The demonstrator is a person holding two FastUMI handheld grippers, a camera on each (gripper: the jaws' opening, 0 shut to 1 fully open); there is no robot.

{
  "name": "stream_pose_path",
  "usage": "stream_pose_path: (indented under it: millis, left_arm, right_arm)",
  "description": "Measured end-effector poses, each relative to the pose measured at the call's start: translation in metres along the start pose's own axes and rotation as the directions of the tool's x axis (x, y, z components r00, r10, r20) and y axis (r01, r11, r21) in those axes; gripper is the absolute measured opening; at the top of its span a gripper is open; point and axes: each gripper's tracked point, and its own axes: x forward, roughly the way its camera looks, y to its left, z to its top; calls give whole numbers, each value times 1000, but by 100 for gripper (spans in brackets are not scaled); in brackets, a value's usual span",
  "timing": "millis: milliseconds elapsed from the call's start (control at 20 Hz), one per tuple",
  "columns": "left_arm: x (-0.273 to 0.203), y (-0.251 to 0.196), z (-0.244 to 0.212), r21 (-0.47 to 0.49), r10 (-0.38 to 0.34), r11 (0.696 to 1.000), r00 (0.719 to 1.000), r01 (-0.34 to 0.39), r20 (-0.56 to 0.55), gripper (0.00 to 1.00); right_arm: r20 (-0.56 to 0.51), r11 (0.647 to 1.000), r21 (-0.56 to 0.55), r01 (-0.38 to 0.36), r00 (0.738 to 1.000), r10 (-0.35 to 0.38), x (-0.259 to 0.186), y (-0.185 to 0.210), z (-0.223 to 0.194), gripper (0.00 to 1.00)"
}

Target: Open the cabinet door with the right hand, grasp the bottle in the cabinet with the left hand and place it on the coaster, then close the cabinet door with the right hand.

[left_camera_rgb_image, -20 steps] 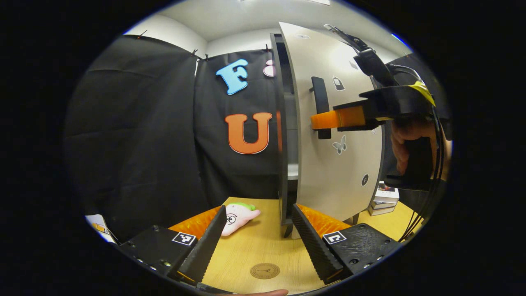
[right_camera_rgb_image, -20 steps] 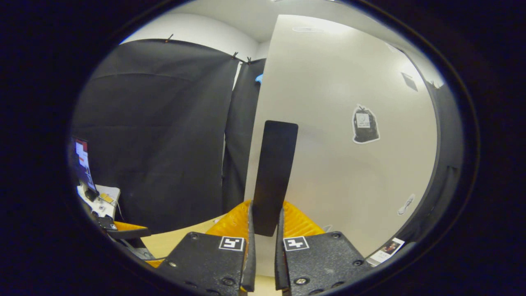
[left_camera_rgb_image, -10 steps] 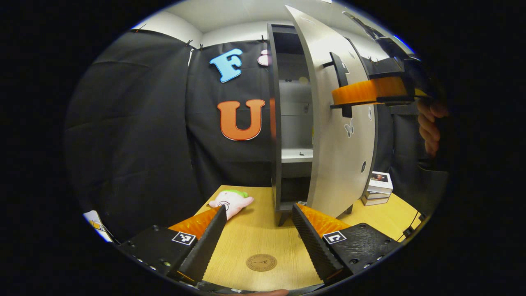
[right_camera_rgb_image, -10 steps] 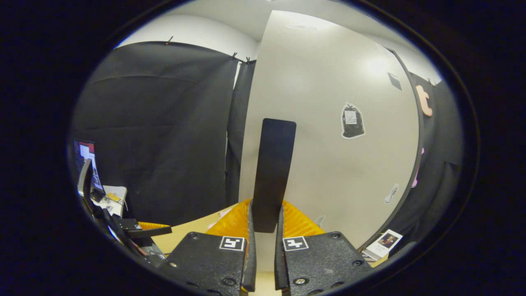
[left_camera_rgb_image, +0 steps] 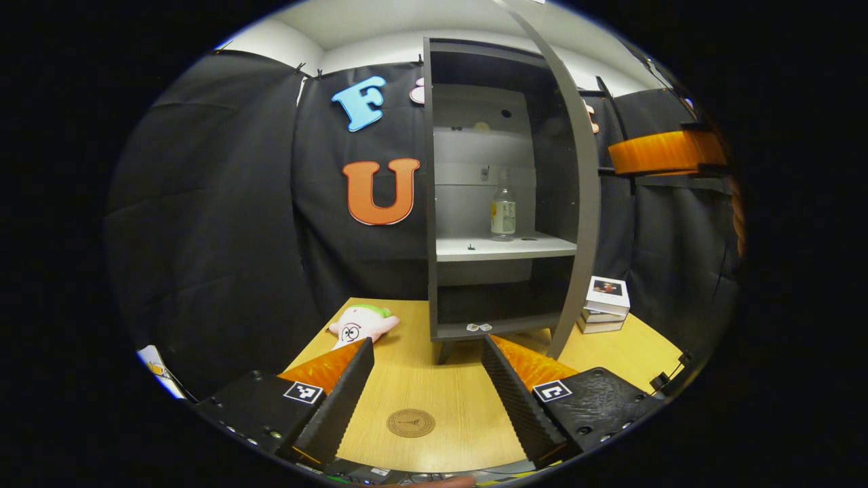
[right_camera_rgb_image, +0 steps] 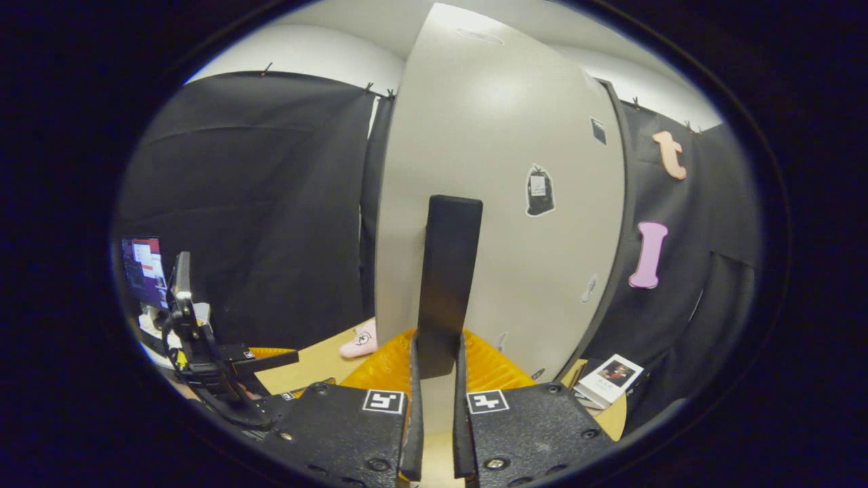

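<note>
We see the right gripper [right_camera_rgb_image: 434, 407] with its 2 fingers pressed on the black handle [right_camera_rgb_image: 447, 285] of the cabinet door [right_camera_rgb_image: 502, 169], which stands swung wide. The left gripper [left_camera_rgb_image: 424, 386] hangs above the table [left_camera_rgb_image: 441, 393] with its fingers spread wide, holding nothing. The coaster [left_camera_rgb_image: 411, 423] lies on the table between them. The bottle [left_camera_rgb_image: 502, 213] stands upright on the cabinet [left_camera_rgb_image: 475, 190] shelf, towards its right edge. A plush toy [left_camera_rgb_image: 359, 325] lies left of the cabinet; a stack of boxes [left_camera_rgb_image: 605, 305] sits right of it
</note>
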Motion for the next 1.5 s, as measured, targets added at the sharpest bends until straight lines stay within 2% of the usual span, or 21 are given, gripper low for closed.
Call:
stream_pose_path:
  millis: [350,450,600,800,1050,1150,1250,1350,1400,1500]
  left_arm:
    - [-4,-23,30,53,-34,998,998,32,45,96]
    - [0,-35,38,61,-51,997,997,47,57,96]
    - [10,-58,55,84,-87,993,993,80,78,96]
    - [39,-91,96,118,-141,985,980,125,139,96]
    - [109,-131,137,111,-172,982,969,154,180,96]
    - [138,-141,155,122,-161,983,967,139,196,96]
    - [168,-147,166,130,-145,984,967,120,209,96]
    - [201,-155,173,130,-134,986,969,108,208,96]
    - [215,-158,177,129,-125,987,970,99,210,96]
    - [245,-159,181,130,-100,989,973,74,209,96]
  right_arm:
    - [21,992,13,122,992,-123,-4,-11,-1,20]
    - [23,987,32,158,987,-158,-11,-16,-4,17]
    - [18,977,75,201,979,-203,-21,-23,-6,12]
    - [9,953,108,283,958,-286,-30,-37,-10,11]
    - [-19,898,171,406,912,-409,-42,-54,-16,10]
    - [-24,868,148,475,879,-477,-48,-65,-19,9]
    - [-18,828,111,549,835,-551,-59,-88,-18,9]
    - [-10,792,133,596,800,-600,-65,-102,-17,4]
    - [-4,796,165,583,807,-590,-61,-102,-18,4]
    - [1,816,246,523,842,-540,-57,-93,-19,6]
